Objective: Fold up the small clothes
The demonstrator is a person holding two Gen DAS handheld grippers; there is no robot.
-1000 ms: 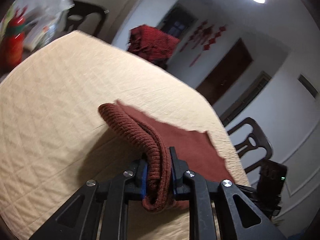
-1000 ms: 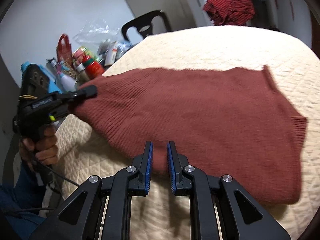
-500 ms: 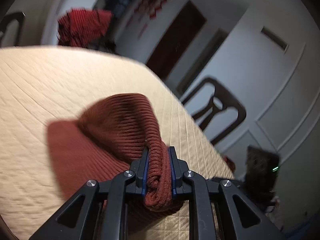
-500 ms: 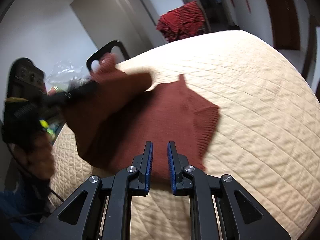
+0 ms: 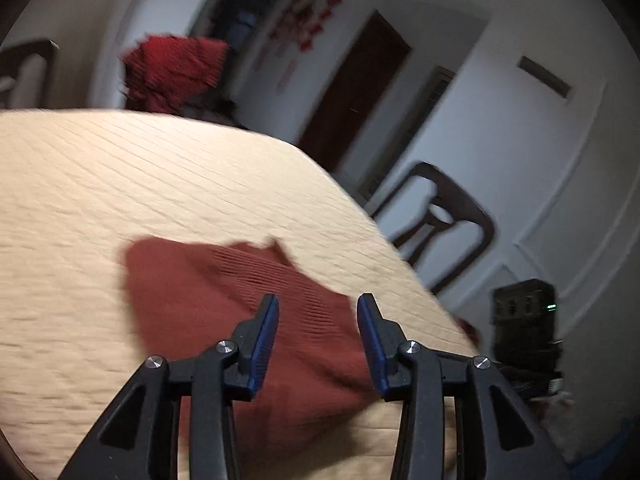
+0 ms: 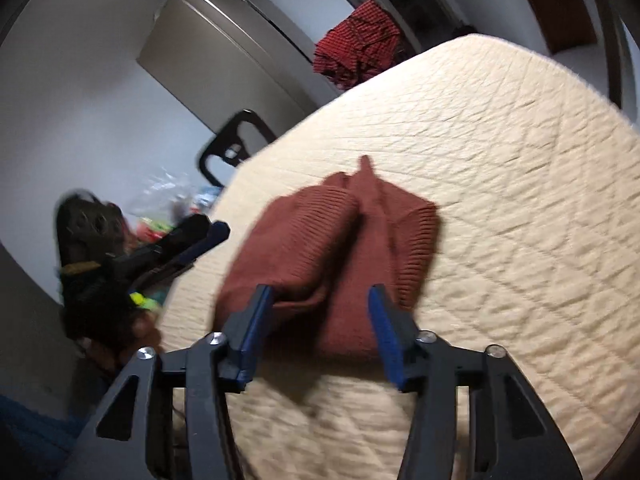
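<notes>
My left gripper point(image 5: 318, 306) has its jaws spread wide with nothing between them, hanging above the rust-brown knit sweater point(image 5: 240, 312) that lies on the cream quilted worktop point(image 5: 120, 176). From this side the sweater sits straight ahead of and below my jaws, its ribbed fabric running under the gap between the blue pads point(image 5: 264, 340) (the frame is motion-blurred, so finer creases are hard to read). A small point of fabric sticks up at its far edge.

My right gripper point(image 6: 320, 302) is likewise released, jaws apart and holding nothing. In this view the sweater point(image 6: 332, 240) lies just ahead of the jaws, folded over on itself: one rounded flap lies over the left half and meets the other half along a crease running away from me, with a ribbed band along the right-hand edge. The near edge of the garment sits between my two fingertips, though I cannot tell whether either pad touches it.

To the left of my right jaws, off the worktop's edge, my left gripper point(image 6: 192, 240) shows as a dark blurred shape, apart from the sweater. Beyond the far side of the worktop a red checked cloth point(image 6: 356, 48) is heaped up, and a dark wooden chair point(image 5: 440, 220) stands off to the right of my left jaws, beside the worktop's edge.
</notes>
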